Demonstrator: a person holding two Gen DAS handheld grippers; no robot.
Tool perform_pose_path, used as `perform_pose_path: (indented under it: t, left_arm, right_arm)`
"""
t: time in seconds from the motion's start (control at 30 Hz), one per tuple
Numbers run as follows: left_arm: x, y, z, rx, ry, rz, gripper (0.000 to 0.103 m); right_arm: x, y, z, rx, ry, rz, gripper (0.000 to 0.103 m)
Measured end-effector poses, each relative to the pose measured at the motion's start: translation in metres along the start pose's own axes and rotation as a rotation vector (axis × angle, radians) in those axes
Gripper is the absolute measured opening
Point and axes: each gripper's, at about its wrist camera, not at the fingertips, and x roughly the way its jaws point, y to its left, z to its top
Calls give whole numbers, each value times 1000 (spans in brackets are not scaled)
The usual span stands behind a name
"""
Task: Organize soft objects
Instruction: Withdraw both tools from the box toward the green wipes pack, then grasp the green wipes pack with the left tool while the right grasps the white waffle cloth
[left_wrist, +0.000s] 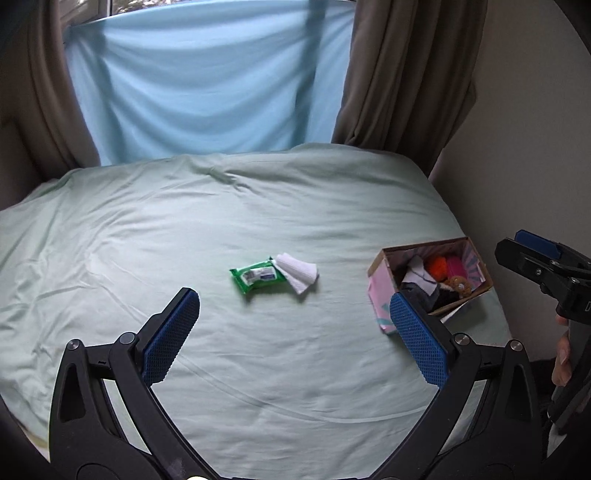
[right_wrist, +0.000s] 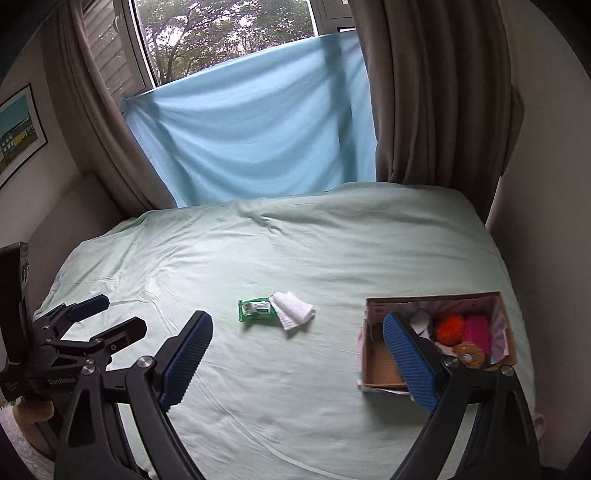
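Green wipes pack (left_wrist: 255, 277) lies flat on the pale green bedsheet (left_wrist: 184, 229), white label facing up, glossy wrapper. A white folded tissue (left_wrist: 297, 275) touches its right end, part overlapping the pack's corner, creased and slightly fanned. A cardboard box (left_wrist: 384, 258) with pink-patterned sides sits open on the right part of the bed, holding an orange fluffy ball (left_wrist: 437, 265), a pink item (left_wrist: 456, 266), a small brown plush (left_wrist: 460, 284) and dark and white cloth pieces, all jumbled together.

Left gripper (left_wrist: 295, 332): jaws spread wide, nothing between the blue pads. Pack and tissue lie ahead of it, between the two fingers' lines, well apart from the tips. The box is just behind its right finger (left_wrist: 417, 343), partly hidden by it.

Right gripper (right_wrist: 295, 365): jaws wide, empty. Pack (right_wrist: 256, 309) and tissue (right_wrist: 293, 314) lie ahead, slightly toward its left finger, well apart. Box (right_wrist: 373, 354) lies at its right finger (right_wrist: 410, 369), which overlaps the box opening in view; contact cannot be told.

Each gripper shows at the edge of the other's view.
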Motion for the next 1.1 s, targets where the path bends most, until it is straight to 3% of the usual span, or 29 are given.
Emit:
perform_pose_path:
  t: [0.47, 0.77, 1.1]
  left_arm:
    - [112, 69, 6, 161, 126, -58, 102]
    - [223, 81, 4, 254, 299, -55, 102]
    - [336, 75, -8, 401, 393, -35, 102]
  right_arm:
    - [120, 45, -8, -72, 90, 10, 92]
    - [225, 47, -24, -215, 257, 15, 92]
    - [338, 29, -40, -301, 410, 3, 92]
